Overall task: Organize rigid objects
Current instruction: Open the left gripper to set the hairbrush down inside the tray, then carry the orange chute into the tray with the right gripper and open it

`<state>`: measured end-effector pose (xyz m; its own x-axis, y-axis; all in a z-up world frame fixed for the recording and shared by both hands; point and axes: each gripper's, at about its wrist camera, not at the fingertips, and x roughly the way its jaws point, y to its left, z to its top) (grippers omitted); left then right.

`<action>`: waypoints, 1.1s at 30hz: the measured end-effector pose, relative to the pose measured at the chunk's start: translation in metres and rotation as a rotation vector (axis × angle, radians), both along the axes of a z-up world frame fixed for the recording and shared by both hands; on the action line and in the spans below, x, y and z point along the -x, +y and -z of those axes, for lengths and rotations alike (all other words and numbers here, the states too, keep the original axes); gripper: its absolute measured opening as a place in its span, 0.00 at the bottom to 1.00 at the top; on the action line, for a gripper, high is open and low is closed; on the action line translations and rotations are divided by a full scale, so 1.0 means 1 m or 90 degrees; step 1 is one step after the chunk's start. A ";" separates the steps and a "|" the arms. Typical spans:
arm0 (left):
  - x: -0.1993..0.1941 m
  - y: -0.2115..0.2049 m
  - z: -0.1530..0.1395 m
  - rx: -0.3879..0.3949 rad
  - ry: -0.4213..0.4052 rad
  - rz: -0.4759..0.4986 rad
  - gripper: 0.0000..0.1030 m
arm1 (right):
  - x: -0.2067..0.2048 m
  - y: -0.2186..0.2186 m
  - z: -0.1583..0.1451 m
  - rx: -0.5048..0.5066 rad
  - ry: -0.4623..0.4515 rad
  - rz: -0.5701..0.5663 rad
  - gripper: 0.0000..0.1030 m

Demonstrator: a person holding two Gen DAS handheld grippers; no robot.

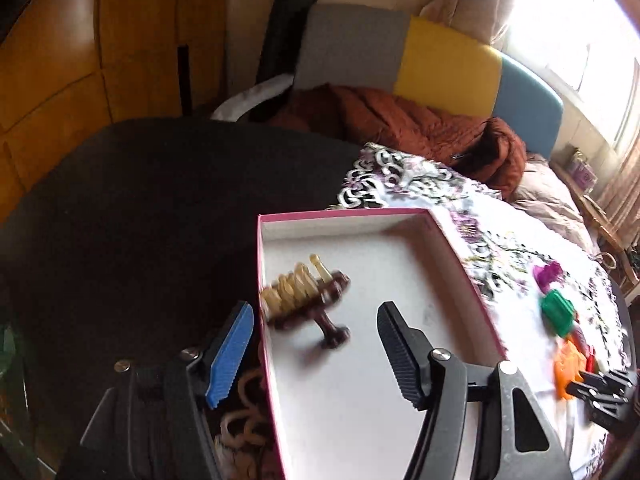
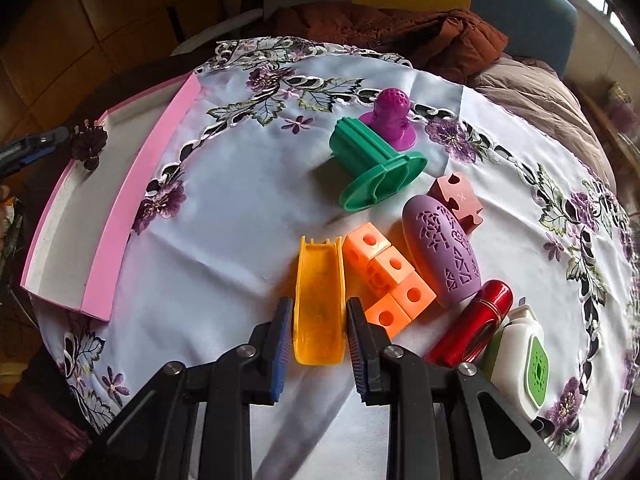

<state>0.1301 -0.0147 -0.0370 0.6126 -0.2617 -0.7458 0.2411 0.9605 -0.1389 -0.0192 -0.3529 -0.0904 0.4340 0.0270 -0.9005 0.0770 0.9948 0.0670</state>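
Left wrist view: the left claw (image 1: 316, 344) points steeply down over the pink-rimmed cardboard box (image 1: 460, 264) with a white inside, at the tabletop's (image 1: 120, 200) dark, uncovered edge. Its jaws stand wide, one ribbed blue pad outside the box wall, one black pad inside. Between them, touching neither, is a dark brown clip with cream teeth (image 1: 308, 300); it is blurred, so whether it rests on the box floor is unclear.

Right wrist view: the right claw (image 2: 318, 338) tilts down over the white embroidered tablecloth (image 2: 224, 216), jaws narrow, pressing both sides of a translucent yellow plastic channel piece (image 2: 318, 304). Only here is the clutter clear: orange cubes with round holes (image 2: 384, 276), a green flanged plastic spool (image 2: 372, 164) on its side, a purple knobbed stopper (image 2: 390, 118), a mauve cut-patterned oval (image 2: 442, 252), a glossy red cylinder (image 2: 472, 324). The box sits at the tabletop's left edge.
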 end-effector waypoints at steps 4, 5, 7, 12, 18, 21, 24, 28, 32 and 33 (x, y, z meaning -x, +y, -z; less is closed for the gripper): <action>0.026 -0.005 -0.005 0.008 0.001 0.021 0.64 | 0.000 0.004 -0.001 0.023 -0.004 -0.002 0.26; 0.032 -0.009 -0.005 0.003 -0.001 0.025 0.64 | 0.000 0.005 0.000 0.027 -0.005 -0.002 0.26; 0.044 -0.014 -0.007 -0.005 -0.004 0.037 0.64 | 0.000 0.005 -0.001 0.033 -0.007 -0.002 0.26; 0.068 -0.024 -0.012 -0.026 -0.018 0.062 0.64 | 0.000 0.009 -0.004 0.048 -0.012 0.001 0.26; 0.077 -0.020 -0.015 -0.040 -0.031 0.056 0.64 | 0.003 0.020 -0.017 0.040 -0.040 0.018 0.26; 0.080 -0.015 -0.017 -0.044 -0.037 0.053 0.64 | 0.001 0.035 -0.027 0.030 -0.059 0.015 0.26; 0.080 -0.011 -0.018 -0.044 -0.037 0.048 0.64 | -0.006 0.054 -0.038 0.017 -0.080 0.003 0.26; 0.078 0.001 -0.014 -0.039 -0.024 0.035 0.64 | -0.021 0.087 -0.056 0.000 -0.109 -0.034 0.26; 0.077 0.016 -0.010 -0.031 -0.018 0.015 0.64 | -0.039 0.127 -0.068 -0.006 -0.127 -0.084 0.26; 0.076 0.021 -0.009 -0.028 -0.015 0.008 0.64 | -0.043 0.136 -0.069 -0.006 -0.127 -0.094 0.26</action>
<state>0.0538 0.0060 -0.0281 0.6272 -0.2367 -0.7420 0.2567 0.9623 -0.0900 0.0241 -0.2172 -0.0216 0.5943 0.1117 -0.7964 -0.0854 0.9935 0.0756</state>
